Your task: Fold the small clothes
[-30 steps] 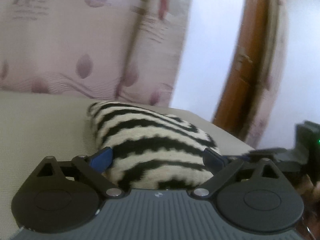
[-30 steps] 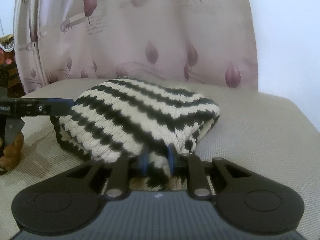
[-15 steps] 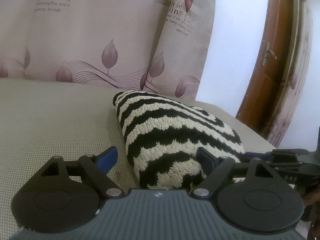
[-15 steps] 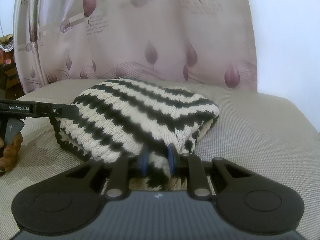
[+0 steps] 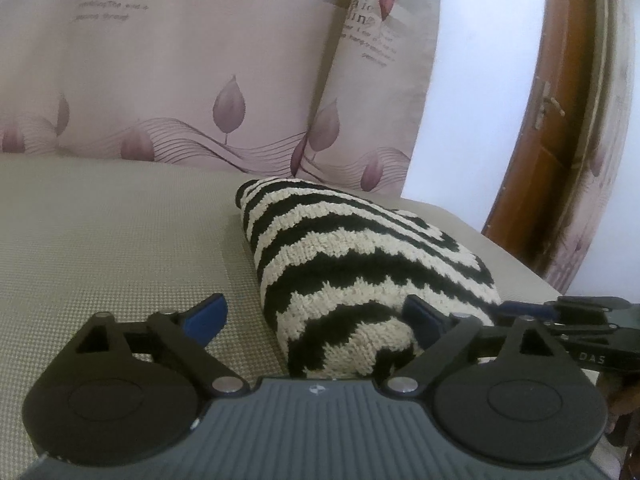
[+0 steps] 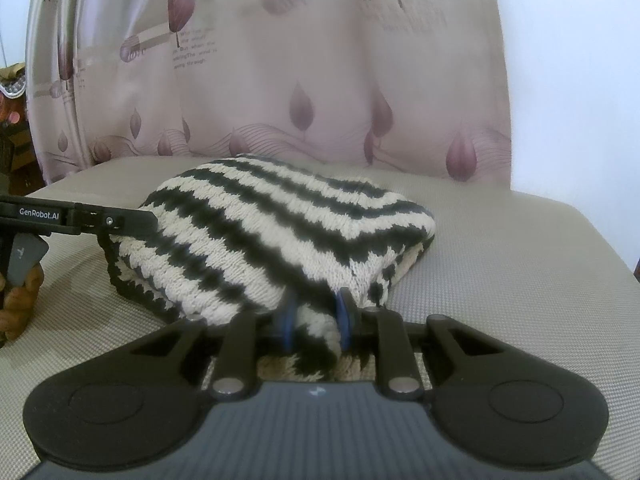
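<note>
A black-and-cream striped knit garment [image 5: 360, 272] lies folded in a thick bundle on the beige cushion [image 5: 104, 232]. My left gripper [image 5: 316, 316] is open, its blue fingertips spread to either side of the bundle's near end. In the right wrist view the same garment [image 6: 280, 232] fills the middle. My right gripper [image 6: 314, 316] is shut on the garment's near corner, which bunches between the blue pads. The left gripper's fingers [image 6: 100, 220] reach in at the bundle's left edge in that view.
A pink curtain with a leaf print [image 5: 192, 80] hangs behind the cushion. A brown wooden door [image 5: 560, 128] stands at the right. The cushion's right edge [image 6: 580, 248] drops off near the white wall.
The left gripper has pulled back and shifted left, so the bundle now sits toward its right finger. The right gripper has stayed clamped on the garment's corner.
</note>
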Demonstrator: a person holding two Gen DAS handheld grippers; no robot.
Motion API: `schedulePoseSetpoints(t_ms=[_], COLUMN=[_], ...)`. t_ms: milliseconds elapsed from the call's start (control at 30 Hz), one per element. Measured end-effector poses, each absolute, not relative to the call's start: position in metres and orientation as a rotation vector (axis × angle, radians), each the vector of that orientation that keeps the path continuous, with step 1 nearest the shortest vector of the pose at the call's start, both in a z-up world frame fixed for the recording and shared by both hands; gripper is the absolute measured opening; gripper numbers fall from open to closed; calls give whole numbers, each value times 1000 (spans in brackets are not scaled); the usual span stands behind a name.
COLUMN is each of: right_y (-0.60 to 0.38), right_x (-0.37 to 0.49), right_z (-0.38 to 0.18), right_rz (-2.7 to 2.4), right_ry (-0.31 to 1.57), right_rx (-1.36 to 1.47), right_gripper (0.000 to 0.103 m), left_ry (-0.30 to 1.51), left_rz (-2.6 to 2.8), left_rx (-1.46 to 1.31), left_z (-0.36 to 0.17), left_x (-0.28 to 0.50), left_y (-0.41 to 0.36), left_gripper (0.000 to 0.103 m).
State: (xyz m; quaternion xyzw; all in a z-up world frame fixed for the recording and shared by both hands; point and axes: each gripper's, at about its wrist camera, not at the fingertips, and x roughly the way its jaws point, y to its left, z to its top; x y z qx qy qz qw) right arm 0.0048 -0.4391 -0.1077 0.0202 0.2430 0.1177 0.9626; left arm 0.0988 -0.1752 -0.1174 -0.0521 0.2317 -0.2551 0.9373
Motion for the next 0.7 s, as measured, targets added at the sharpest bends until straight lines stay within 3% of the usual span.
schedulePoseSetpoints(t_ms=[33, 67, 100, 133, 167, 300, 533, 700], right_y=[-439, -439, -440, -441, -442, -462, -506, -505], right_x=[5, 4, 5, 8, 10, 7, 44, 77], right_z=[-108, -108, -108, -109, -110, -108, -116, -128], right_rz=[237, 232, 212, 167, 125, 185, 321, 402], right_ry=[491, 489, 493, 515, 531, 501, 607, 679], right_rx=[43, 46, 50, 61, 75, 193, 544, 598], right_gripper=[23, 31, 74, 96, 103, 103, 103, 103], left_ry=[477, 479, 479, 478, 477, 541, 755, 849], left_rz=[-518, -518, -518, -520, -526, -609, -814, -940], left_rx=[-109, -111, -115, -120, -128, -234, -306, -350], left_z=[-117, -116, -114, -113, -110, -102, -114, -132], left_x=[100, 100, 99, 99, 100, 125, 190, 220], left_y=[-175, -174, -172, -169, -167, -146, -145, -157], left_gripper=[97, 98, 101, 103, 103, 103, 103, 103])
